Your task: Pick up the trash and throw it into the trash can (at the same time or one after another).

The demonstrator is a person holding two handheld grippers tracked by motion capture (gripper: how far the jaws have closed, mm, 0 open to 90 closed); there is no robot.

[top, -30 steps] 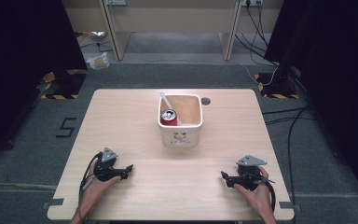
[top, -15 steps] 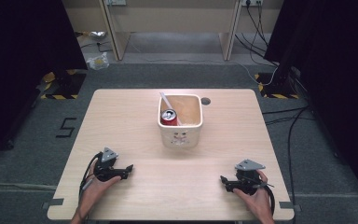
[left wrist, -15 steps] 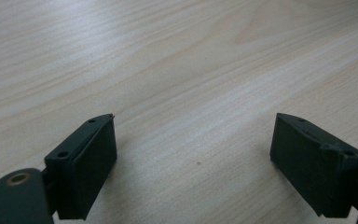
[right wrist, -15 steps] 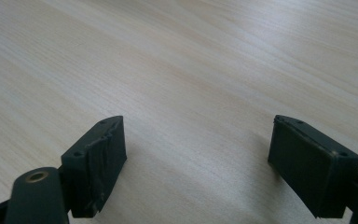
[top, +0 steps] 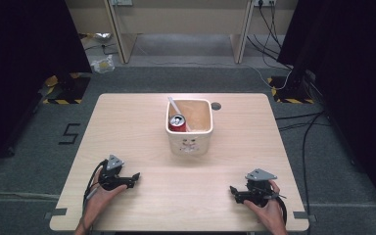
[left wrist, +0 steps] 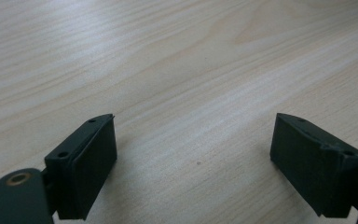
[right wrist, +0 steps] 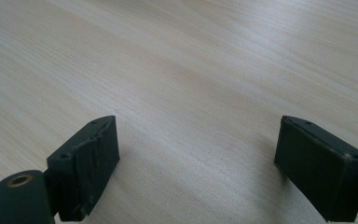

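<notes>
Desk (top: 127, 122) of pale wood, bare between my hands and a white tub (top: 190, 142) at its middle. Tub holds a red can (top: 177, 122) and a white stick (top: 175, 106). My left gripper (top: 133, 177) and right gripper (top: 234, 191) rest near the front edge, well apart, fingers (left wrist: 86, 163) spread wide, holding nothing.

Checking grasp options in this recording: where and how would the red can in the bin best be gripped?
Grip the red can by its upper sidewall, coming from straight above. It stands upright in the white bin, whose walls block any side approach; only its top is exposed. Watch the white stick leaning beside it.
</notes>
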